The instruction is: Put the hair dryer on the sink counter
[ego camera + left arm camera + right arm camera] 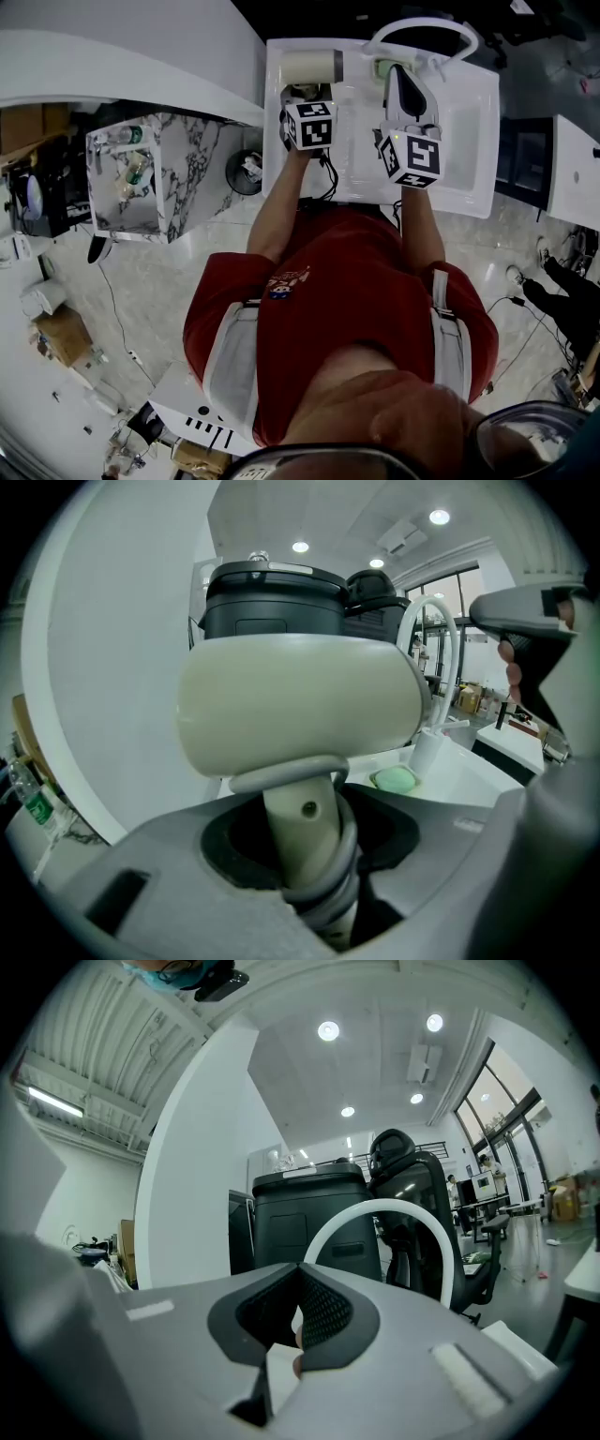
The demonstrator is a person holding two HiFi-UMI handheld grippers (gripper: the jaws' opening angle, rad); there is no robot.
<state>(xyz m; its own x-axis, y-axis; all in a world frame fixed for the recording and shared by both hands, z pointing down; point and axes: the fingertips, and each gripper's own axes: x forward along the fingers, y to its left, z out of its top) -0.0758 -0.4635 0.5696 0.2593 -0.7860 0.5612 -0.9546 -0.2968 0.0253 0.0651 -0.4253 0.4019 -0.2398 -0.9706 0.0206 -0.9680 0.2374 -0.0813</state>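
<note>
As the head view looks down, the left gripper holds the cream plastic hair dryer at the white sink counter's back-left corner. Left gripper view: jaws clamp its handle. Right gripper view: right gripper closed, empty, under lit office ceiling.

— What carries it all?
— A white desk with a sink sunk in it.
— And what sits on it?
— A white arched tap at the far edge, and a small green pad just by its left foot.
</note>
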